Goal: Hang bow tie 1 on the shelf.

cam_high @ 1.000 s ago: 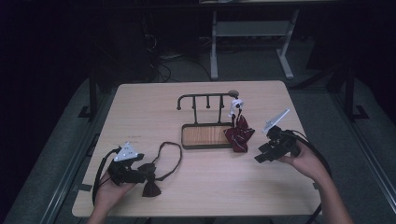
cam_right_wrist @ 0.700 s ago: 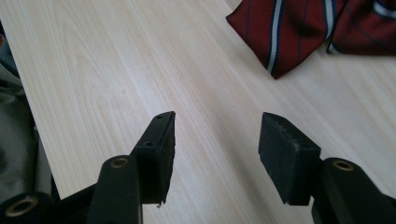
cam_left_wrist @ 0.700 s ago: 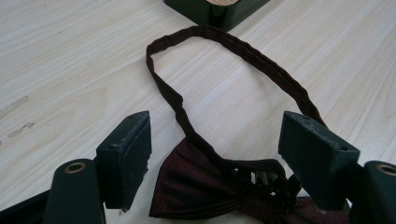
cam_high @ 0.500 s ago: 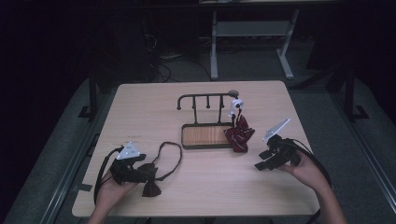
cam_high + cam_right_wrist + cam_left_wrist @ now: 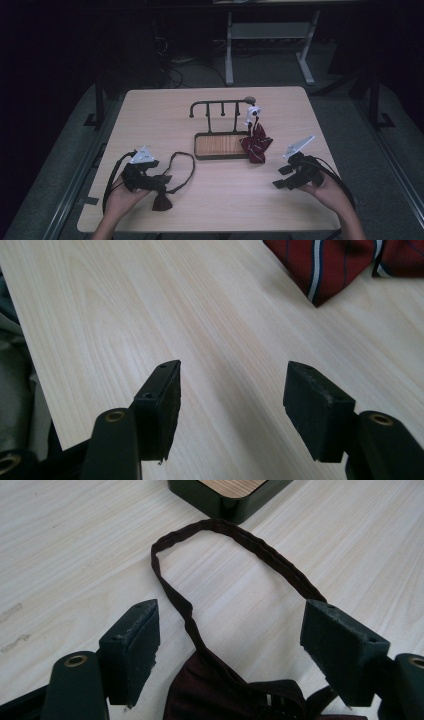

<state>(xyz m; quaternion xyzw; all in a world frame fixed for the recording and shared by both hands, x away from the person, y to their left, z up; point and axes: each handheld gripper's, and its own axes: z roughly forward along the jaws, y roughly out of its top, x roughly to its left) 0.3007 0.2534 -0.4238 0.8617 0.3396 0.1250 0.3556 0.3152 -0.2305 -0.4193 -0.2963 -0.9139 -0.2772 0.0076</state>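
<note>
Left gripper (image 5: pixel 230 655) jaws wide apart over dark bow tie (image 5: pixel 225 695), pads not pressing; strap loop (image 5: pixel 235 535) reaches toward rack tray (image 5: pixel 220 146). Right gripper (image 5: pixel 232 405) right of tray, jaws just been opening, nothing between. Striped tie (image 5: pixel 256 144) hangs at tray's right end.

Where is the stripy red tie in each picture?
High view: the red tie hangs from the rack, right of the tray.
Left gripper view: no tie here, just the tray corner at the top.
Right gripper view: the tie is at the top right, on the table.
Shared landmark: the pale wood table.
</note>
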